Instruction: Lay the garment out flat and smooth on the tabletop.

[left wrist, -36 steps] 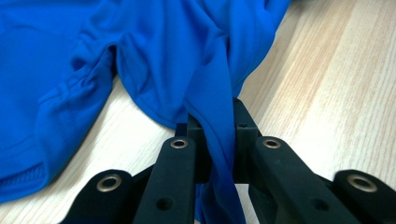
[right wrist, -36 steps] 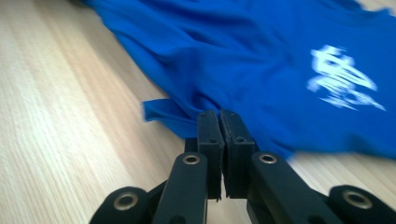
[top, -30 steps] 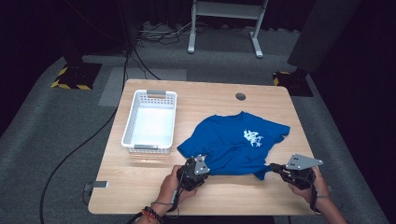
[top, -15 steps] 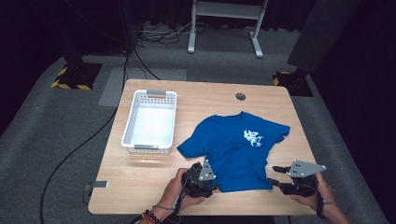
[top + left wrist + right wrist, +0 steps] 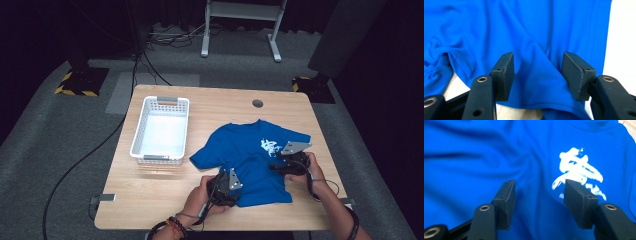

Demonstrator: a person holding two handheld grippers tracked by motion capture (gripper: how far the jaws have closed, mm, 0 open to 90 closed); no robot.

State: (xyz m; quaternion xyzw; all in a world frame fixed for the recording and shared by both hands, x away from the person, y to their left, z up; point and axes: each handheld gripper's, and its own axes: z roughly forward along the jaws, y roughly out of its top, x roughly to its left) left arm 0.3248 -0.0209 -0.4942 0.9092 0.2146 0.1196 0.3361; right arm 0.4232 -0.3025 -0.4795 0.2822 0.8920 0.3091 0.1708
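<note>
A blue T-shirt (image 5: 250,155) with a white print (image 5: 270,145) lies spread on the wooden table (image 5: 150,195). My left gripper (image 5: 226,189) is at the shirt's near hem. Its jaws have just been opening and stand apart, and a raised fold of the blue T-shirt (image 5: 536,75) sits loose between the left gripper (image 5: 539,57) pads. My right gripper (image 5: 276,166) hovers over the shirt's right side. It too has just been opening, and the right gripper (image 5: 540,183) holds nothing, with the white print (image 5: 576,170) just beyond it.
A white plastic basket (image 5: 136,135) stands on the left half of the table, a hand's width from the shirt's sleeve. A cable hole (image 5: 257,103) sits near the far edge. A metal stand (image 5: 240,20) and cables lie on the floor beyond.
Both grippers have let go of the shirt's hem and opened. The right hand has moved left and forward onto the shirt. The left hand has shifted slightly right.
</note>
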